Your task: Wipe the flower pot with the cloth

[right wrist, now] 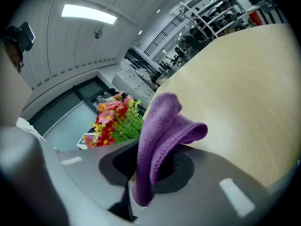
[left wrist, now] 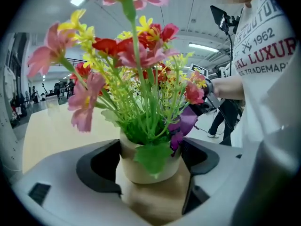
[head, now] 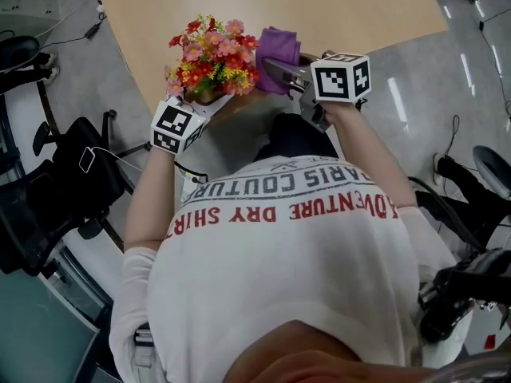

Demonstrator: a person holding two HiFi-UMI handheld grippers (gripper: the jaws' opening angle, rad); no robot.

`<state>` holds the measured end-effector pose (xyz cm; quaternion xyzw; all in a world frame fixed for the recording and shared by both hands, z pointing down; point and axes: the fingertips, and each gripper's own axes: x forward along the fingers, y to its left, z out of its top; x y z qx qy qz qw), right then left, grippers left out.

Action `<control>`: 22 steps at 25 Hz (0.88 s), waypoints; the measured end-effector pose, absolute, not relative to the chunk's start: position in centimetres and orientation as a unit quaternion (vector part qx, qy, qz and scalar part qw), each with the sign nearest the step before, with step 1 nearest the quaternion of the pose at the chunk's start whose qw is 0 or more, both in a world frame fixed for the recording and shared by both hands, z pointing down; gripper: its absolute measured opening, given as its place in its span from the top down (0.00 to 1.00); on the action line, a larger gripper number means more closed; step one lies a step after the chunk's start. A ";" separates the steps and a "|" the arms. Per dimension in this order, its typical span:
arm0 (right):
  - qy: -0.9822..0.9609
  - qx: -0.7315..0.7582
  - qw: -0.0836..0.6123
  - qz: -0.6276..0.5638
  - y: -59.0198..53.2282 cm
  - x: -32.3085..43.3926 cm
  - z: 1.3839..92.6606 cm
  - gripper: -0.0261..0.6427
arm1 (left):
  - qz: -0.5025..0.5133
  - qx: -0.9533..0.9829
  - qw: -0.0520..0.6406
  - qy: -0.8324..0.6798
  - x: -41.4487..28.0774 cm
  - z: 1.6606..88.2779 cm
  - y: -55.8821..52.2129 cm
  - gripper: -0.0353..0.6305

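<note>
One flower pot (left wrist: pixel 141 172) of perhaps artificial flowers (left wrist: pixel 136 55) gripped by left tongs (left wrist: pixel 150 160), purple cloth (right wrist: pixel 162 126) clenched in right tongs (right wrist: pixel 153 166)

A pale wooden counter (head: pixel 335 6) stands on grey floor (head: pixel 427 94). Black chairs (head: pixel 76 162) sit nearby. Long lights (right wrist: pixel 89 14) glow overhead.

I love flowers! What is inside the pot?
Green stems and leaves fill the pot, with pink, red and yellow flowers on top. They cover whatever holds the stems, so soil cannot be seen.
</note>
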<state>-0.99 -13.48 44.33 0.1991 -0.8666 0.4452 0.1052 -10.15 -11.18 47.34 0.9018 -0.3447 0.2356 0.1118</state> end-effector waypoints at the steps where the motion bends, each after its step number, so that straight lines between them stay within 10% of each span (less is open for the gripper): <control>1: -0.867 0.196 0.106 0.446 -13.5 -1.3 44.4 0.87 | 0.236 0.903 0.111 -0.343 -10.1 47.4 -11.1 0.32; 22: -0.865 0.207 0.296 0.347 -15.2 -1.9 50.2 0.88 | 0.231 0.910 0.102 -0.330 -9.4 46.9 -10.5 0.32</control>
